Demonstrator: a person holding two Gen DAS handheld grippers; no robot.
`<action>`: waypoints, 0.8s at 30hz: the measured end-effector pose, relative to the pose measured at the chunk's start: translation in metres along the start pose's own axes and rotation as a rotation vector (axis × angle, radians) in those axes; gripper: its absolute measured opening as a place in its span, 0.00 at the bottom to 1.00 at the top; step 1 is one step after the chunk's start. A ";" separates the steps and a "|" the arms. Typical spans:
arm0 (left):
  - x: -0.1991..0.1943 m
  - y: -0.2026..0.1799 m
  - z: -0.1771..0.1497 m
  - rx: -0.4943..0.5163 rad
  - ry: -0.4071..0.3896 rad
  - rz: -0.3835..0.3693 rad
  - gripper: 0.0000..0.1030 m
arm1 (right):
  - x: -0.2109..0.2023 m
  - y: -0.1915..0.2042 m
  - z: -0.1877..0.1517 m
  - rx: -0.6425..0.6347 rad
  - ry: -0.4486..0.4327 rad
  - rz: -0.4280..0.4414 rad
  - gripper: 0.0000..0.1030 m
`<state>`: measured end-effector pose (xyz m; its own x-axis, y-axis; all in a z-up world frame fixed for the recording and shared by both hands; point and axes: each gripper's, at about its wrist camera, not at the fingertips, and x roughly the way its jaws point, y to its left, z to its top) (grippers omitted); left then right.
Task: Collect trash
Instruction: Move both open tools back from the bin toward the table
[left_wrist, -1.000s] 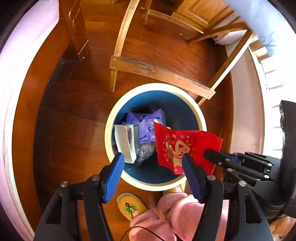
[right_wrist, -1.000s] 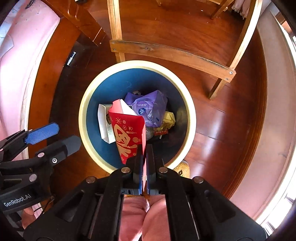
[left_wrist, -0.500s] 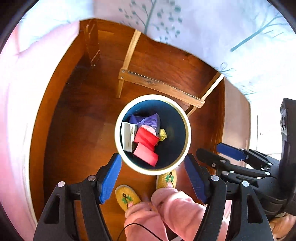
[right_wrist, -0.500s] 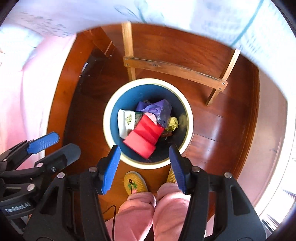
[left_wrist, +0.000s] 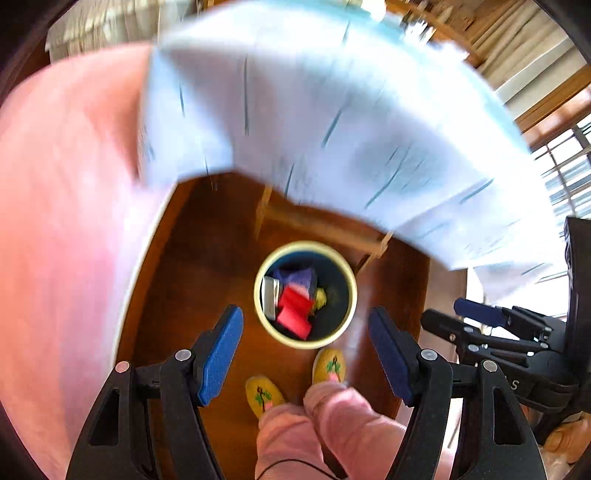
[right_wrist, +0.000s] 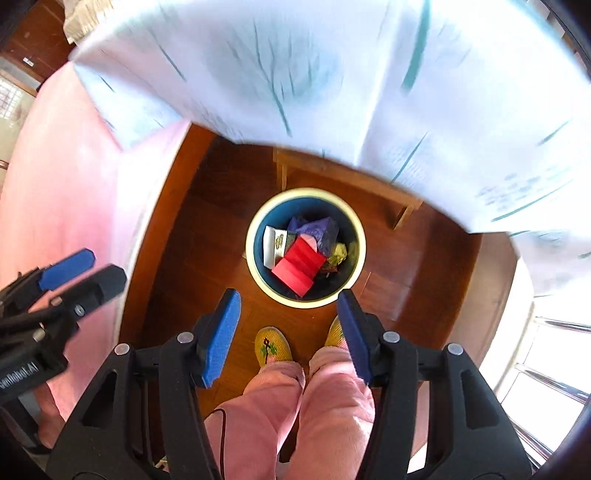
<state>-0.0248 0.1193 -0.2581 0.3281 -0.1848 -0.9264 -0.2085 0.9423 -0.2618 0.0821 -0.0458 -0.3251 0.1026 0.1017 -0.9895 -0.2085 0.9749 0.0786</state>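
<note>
A round bin (left_wrist: 255, 291) (right_wrist: 249, 243), cream-rimmed and dark blue inside, stands on the wooden floor far below both grippers. In it a folded red envelope (left_wrist: 293, 314) (right_wrist: 299, 266) lies on top of a purple packet (left_wrist: 299, 277) (right_wrist: 317, 229), a white box (left_wrist: 269, 295) (right_wrist: 271, 243) and a yellow wrapper (left_wrist: 320, 297) (right_wrist: 338, 254). My left gripper (left_wrist: 303, 310) is open and holds nothing. My right gripper (right_wrist: 287, 295) is open too, with nothing between its blue pads. Each gripper also shows at the edge of the other's view, the right gripper (left_wrist: 476, 314) and the left gripper (right_wrist: 74, 266).
A table under a white cloth with blue twigs (left_wrist: 332, 129) (right_wrist: 332, 74) overhangs the floor beyond the bin. Its wooden rail (left_wrist: 325, 225) (right_wrist: 351, 173) runs behind the bin. Pink fabric (left_wrist: 55, 221) fills the left. The person's yellow slippers (right_wrist: 273, 345) and pink trousers stand before the bin.
The right gripper opened and let go of the red envelope, which dropped into the bin. Both grippers rose high above the bin, and the tablecloth came into view.
</note>
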 end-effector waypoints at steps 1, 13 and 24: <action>-0.016 -0.004 0.006 0.007 -0.024 0.001 0.70 | -0.016 0.001 0.002 0.004 -0.014 0.003 0.50; -0.155 -0.067 0.073 0.186 -0.243 0.057 0.70 | -0.178 -0.010 0.028 0.127 -0.288 0.038 0.50; -0.219 -0.109 0.131 0.298 -0.333 0.064 0.70 | -0.259 -0.044 0.068 0.259 -0.507 0.020 0.50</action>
<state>0.0464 0.0938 0.0086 0.6118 -0.0697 -0.7879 0.0201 0.9972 -0.0726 0.1312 -0.1017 -0.0637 0.5686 0.1405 -0.8106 0.0235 0.9821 0.1867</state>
